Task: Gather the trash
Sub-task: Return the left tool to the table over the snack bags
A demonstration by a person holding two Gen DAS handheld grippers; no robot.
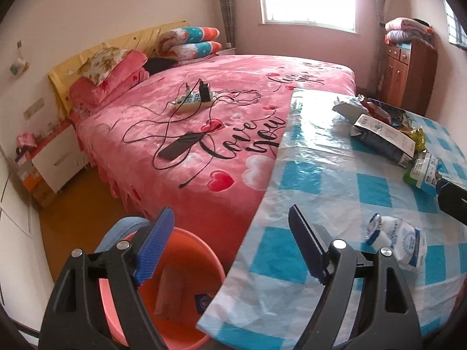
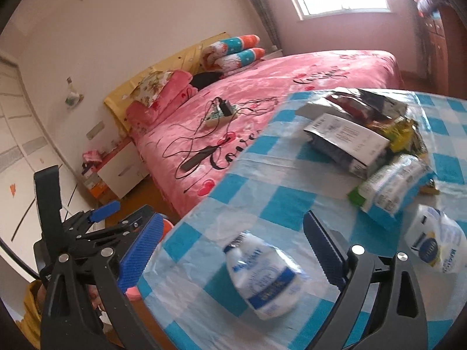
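Trash lies on a table with a blue-and-white checked cloth (image 1: 364, 186) (image 2: 262, 180). A white-and-blue crumpled wrapper (image 2: 265, 277) (image 1: 400, 242) lies near the table's front edge, between the open fingers of my right gripper (image 2: 230, 250). A second white wrapper (image 2: 437, 245) lies right of it. A pile of packets (image 2: 364, 134) (image 1: 385, 134) sits further back. My left gripper (image 1: 230, 245) is open and empty, above the table's edge and an orange bucket (image 1: 172, 285) on the floor; the bucket holds some scraps.
A bed with a pink cover (image 1: 204, 122) stands beyond the table, with a power strip (image 1: 192, 99), cables and a dark phone (image 1: 181, 145) on it. A white nightstand (image 1: 55, 157) is at the left. A wooden cabinet (image 1: 408, 75) stands at the back right.
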